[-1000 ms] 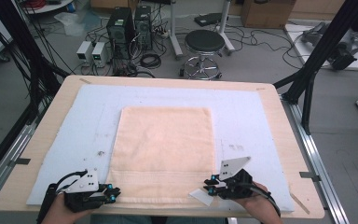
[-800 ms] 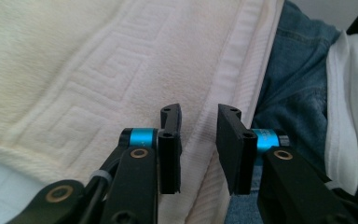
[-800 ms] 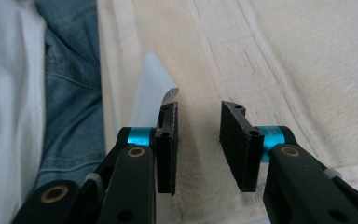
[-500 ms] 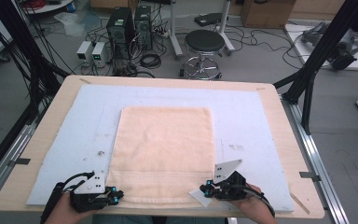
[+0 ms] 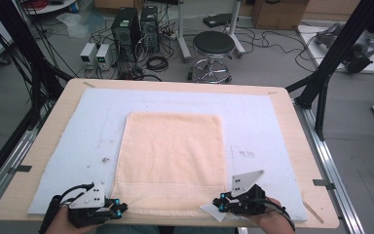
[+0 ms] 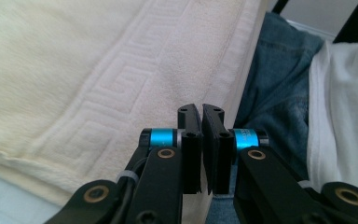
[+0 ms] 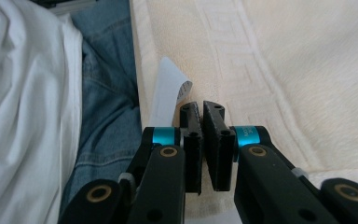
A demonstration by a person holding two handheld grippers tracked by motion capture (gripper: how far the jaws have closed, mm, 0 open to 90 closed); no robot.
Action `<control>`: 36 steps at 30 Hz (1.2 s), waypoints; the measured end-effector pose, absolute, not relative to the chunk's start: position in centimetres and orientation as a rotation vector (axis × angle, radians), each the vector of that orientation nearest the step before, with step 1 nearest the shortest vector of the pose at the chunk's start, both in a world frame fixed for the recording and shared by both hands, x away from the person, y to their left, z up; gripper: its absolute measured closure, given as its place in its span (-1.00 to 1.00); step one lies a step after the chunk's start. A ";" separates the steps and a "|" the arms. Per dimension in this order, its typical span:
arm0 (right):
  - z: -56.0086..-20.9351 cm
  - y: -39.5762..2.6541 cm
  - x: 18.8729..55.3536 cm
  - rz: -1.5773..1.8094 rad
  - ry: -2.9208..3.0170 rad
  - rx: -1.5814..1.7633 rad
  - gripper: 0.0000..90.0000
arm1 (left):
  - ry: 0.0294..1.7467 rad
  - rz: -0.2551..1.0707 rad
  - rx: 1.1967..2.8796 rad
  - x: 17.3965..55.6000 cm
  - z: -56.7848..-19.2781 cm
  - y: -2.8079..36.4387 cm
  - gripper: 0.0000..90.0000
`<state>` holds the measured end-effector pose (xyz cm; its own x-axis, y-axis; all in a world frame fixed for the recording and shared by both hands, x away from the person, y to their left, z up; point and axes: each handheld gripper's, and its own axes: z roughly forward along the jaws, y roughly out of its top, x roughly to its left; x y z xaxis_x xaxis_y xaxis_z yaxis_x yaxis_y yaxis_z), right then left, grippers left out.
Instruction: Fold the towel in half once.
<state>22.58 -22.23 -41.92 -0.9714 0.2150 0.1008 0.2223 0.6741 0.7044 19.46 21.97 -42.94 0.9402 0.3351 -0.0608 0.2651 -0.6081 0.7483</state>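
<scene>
The left gripper (image 5: 119,210) and right gripper (image 5: 218,204) are clamped on the towel's (image 5: 173,156) near corners; an even lift is called for next.

Left tool (image 5: 119,209): a second ago it sat well left of the towel's (image 5: 173,156) near-left corner, tips short of the cloth; now it is drawn in against that corner, with its blue-ringed tips at the hem. Its jaws have just been closing and now stand together, with the towel's edge at their tips.

Right tool (image 5: 220,204): it has slid a little leftward and toward the near hem of the towel, beside the white label (image 5: 209,210) at the towel's near-right corner. Its jaws have just been closing too and now meet at the hem beside that label.
</scene>
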 end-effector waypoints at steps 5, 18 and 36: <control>-42.4 -22.3 23.1 -1.229 -2.852 -0.430 0.61 | 0.466 0.137 2.209 20.1 -42.4 22.5 0.62; -41.1 -23.0 27.0 -1.329 -2.869 -0.685 0.01 | 0.592 0.218 2.072 23.8 -40.8 23.5 0.14; -38.6 -23.0 32.7 -1.411 -2.913 -0.874 -0.50 | 0.699 0.293 1.988 28.9 -39.1 23.1 -0.49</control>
